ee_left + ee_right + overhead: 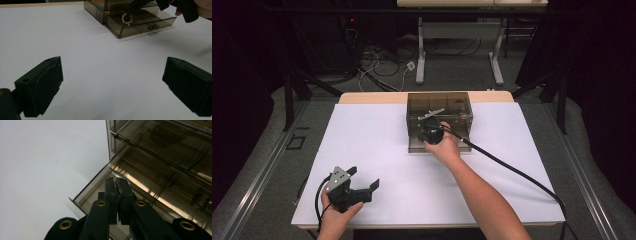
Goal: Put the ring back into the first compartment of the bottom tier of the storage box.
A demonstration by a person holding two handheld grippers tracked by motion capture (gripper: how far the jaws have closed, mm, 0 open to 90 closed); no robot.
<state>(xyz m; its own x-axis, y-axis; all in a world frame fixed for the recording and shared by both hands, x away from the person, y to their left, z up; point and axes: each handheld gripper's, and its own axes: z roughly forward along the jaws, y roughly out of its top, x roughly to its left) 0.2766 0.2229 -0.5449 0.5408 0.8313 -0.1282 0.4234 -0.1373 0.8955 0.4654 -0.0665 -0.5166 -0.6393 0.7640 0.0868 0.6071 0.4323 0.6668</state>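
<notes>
A smoky see-through drawer box (439, 102) stands at the back middle of the white table (377, 150). Its bottom drawer (140, 27) is pulled out toward me. My right gripper (430, 131) hovers over that open drawer (150, 190). In the left gripper view, a small ring of pink beads (127, 18) hangs from the right gripper's jaws (131, 10) just above the drawer compartments. In the right gripper view, my right gripper (116, 182) has its jaws pressed together. My left gripper (364, 177) rests near the table's front left, open (112, 82) and empty.
The right gripper's black cable (512, 170) trails across the table to the front right corner. The drawer has a small metal handle (153, 26). Behind the table, cables (382, 65) lie on the floor beside another table's legs (420, 60). Dark curtains flank both sides.
</notes>
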